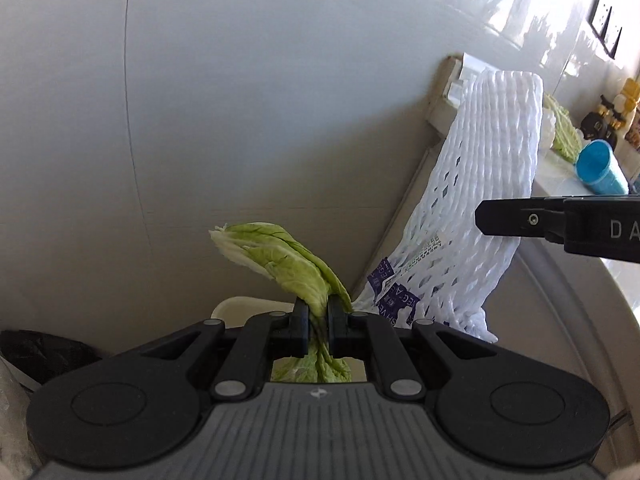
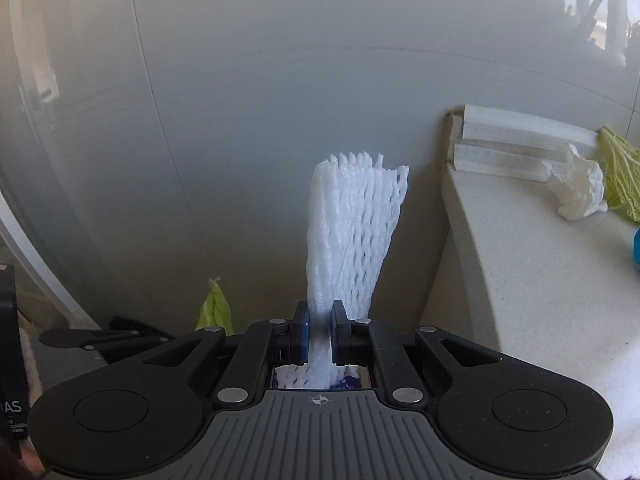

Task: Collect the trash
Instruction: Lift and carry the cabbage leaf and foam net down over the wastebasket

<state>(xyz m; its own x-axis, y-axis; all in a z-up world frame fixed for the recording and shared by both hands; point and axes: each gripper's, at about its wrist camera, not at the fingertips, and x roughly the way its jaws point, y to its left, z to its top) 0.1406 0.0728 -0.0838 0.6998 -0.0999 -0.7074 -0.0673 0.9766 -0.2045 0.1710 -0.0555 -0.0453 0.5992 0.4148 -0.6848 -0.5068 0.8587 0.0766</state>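
Holding now: we have 2 pieces of trash pinched, 1 per gripper.
Left gripper (image 1: 319,322): jaws nearly closed on the cabbage leaf (image 1: 288,264), which rises from the lower centre of the left wrist view.
Leaf handling: we judge it light, limp and easily torn; the thicker rib is the better hold.
Right gripper (image 2: 319,330): jaws drawn in tight on the foam net sleeve (image 2: 352,232), standing up at centre frame.
Sleeve handling: we reckon it near weightless, springy and crushable, so any bunched part takes a grip.
Left over: a crumpled tissue (image 2: 576,188) and another cabbage leaf (image 2: 622,172) lie on the counter (image 2: 520,280), right of frame.
Bin: a black-lined edge shows at lower left of the left wrist view; we cannot tell more.
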